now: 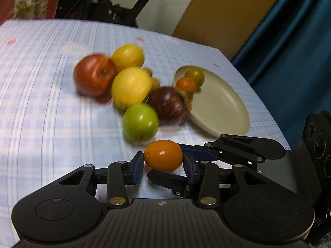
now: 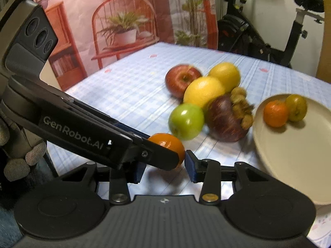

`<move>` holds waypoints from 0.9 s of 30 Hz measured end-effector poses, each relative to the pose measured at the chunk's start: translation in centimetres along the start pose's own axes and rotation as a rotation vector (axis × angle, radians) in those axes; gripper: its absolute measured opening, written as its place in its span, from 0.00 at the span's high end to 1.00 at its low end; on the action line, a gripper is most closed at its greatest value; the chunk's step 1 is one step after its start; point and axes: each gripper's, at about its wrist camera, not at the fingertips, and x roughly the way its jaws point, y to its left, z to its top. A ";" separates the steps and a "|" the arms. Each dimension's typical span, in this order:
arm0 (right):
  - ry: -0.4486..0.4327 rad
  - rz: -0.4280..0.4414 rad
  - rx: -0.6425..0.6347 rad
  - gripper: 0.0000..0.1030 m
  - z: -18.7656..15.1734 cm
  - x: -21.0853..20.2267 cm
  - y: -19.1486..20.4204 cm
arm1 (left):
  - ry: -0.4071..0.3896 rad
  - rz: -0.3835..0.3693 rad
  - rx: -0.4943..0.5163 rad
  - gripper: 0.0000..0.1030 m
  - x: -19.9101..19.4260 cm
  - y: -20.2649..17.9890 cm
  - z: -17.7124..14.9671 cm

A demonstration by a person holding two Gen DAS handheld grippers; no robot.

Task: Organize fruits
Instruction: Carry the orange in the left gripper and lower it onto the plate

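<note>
My left gripper (image 1: 163,162) is shut on a small orange fruit (image 1: 163,155), held just above the checked tablecloth. My right gripper (image 2: 165,166) is open; its blue pads stand either side of the same orange fruit (image 2: 165,141), with the left gripper's fingers crossing in front of it. Beyond lie a green apple (image 1: 140,122), a dark purple fruit (image 1: 167,105), two yellow lemons (image 1: 131,86), and a red apple (image 1: 94,75). A beige plate (image 1: 225,107) at the right holds a small orange (image 1: 186,84) and a yellow-green fruit (image 1: 194,75).
The table's right edge runs beside a blue curtain (image 1: 289,47). An exercise bike (image 2: 269,31) stands behind the table. A brownish bunch of small fruits (image 2: 242,107) rests against the purple fruit (image 2: 225,119) next to the plate (image 2: 289,155).
</note>
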 end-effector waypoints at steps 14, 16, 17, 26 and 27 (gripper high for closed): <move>-0.144 -0.169 0.105 0.58 2.2 -4.2 -6.7 | 0.008 -0.017 0.247 0.57 4.6 -7.9 8.1; -0.144 -0.182 0.128 0.58 2.0 -4.2 -7.8 | 0.022 -0.013 0.264 0.57 5.8 -8.6 8.5; -0.143 -0.185 0.138 0.58 2.0 -3.9 -8.3 | 0.031 -0.007 0.270 0.57 6.5 -8.8 8.7; -0.098 -0.164 0.194 0.58 1.1 -1.5 -10.7 | 0.094 0.055 0.278 0.57 9.4 -8.0 8.4; -0.095 -0.163 0.195 0.59 1.0 -1.3 -10.8 | 0.097 0.058 0.279 0.57 9.6 -7.9 8.4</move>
